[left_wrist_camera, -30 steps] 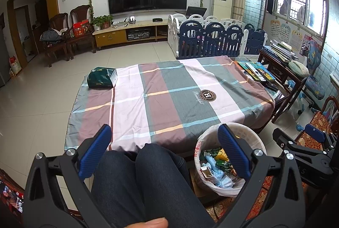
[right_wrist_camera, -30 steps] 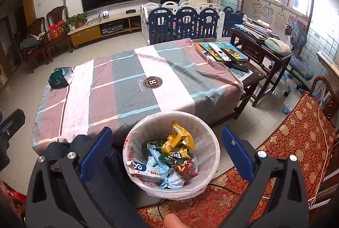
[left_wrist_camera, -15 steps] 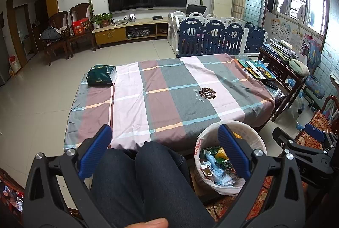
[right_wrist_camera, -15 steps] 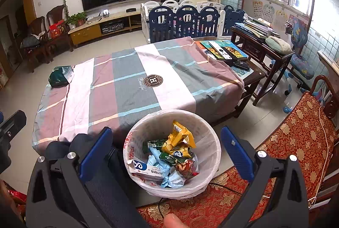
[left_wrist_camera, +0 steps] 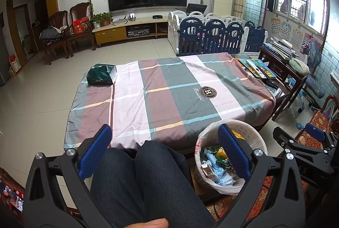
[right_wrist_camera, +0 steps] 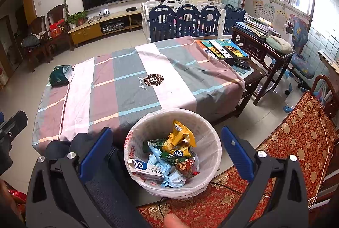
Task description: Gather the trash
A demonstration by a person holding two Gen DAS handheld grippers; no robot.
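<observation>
Both grippers [left_wrist_camera: 164, 151] [right_wrist_camera: 164, 150] wide open, empty. Wrappers [right_wrist_camera: 180, 143] in bin [right_wrist_camera: 211, 136] look light, crinkly; pinch edges.

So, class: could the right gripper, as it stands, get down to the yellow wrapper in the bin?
Probably yes. The right gripper is open above the bin, and the yellow wrapper lies on top of the pile with nothing over it.

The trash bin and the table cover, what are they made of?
The trash bin looks like white plastic lined with a thin, see-through plastic bag; red print shows on its crinkly rim. The table cover looks like soft matte woven cloth: it wrinkles and drapes over the edges.
</observation>
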